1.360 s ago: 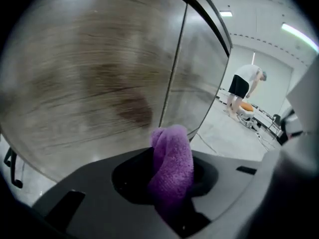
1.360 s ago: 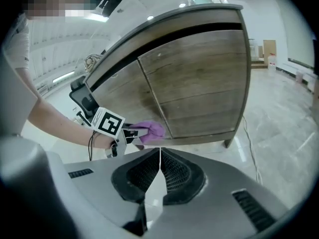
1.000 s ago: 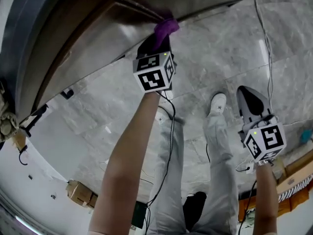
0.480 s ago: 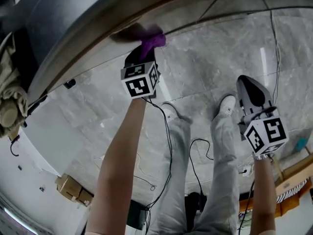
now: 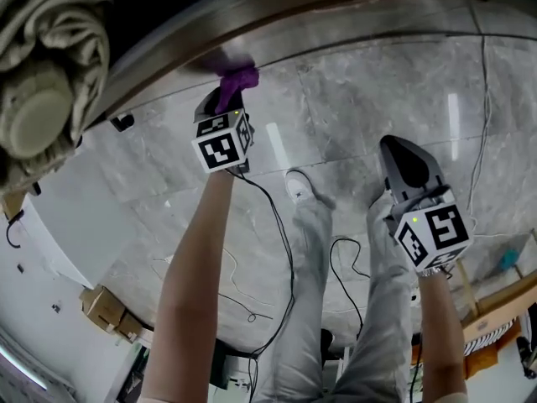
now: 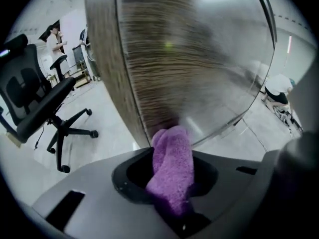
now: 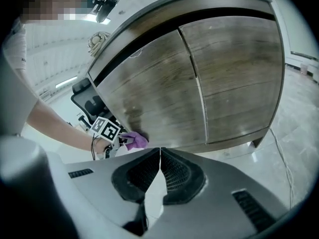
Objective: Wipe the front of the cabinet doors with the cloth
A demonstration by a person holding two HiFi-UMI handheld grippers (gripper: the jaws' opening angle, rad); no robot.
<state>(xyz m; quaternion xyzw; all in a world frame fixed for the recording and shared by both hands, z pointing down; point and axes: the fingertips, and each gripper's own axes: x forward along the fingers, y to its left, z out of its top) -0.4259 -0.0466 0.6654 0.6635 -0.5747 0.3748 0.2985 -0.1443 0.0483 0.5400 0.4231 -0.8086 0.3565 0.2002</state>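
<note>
Right gripper [image 7: 160, 151] sits up front, jaws pressed tip to tip with nothing between them, facing the two-door wooden cabinet [image 7: 234, 44]. Down at the lower left corner of the left door [image 7: 149, 93], the left gripper [image 7: 124, 139] has the purple cloth [image 7: 138, 140] clamped and laid against the wood, a bare forearm [image 7: 55, 126] reaching in from the left. A thin cable [image 7: 277, 153] trails over the pale floor beside the cabinet's right foot.

You stood in white shoes [image 5: 298, 185] on a grey marble-tile floor [image 5: 352, 99]. The dark wooden two-door cabinet [image 7: 199, 83] sat on it on short legs. Also on the floor were a black wheeled office chair [image 6: 40, 108], a brown cardboard box [image 5: 105, 309] and loose black cables [image 5: 277, 225].
</note>
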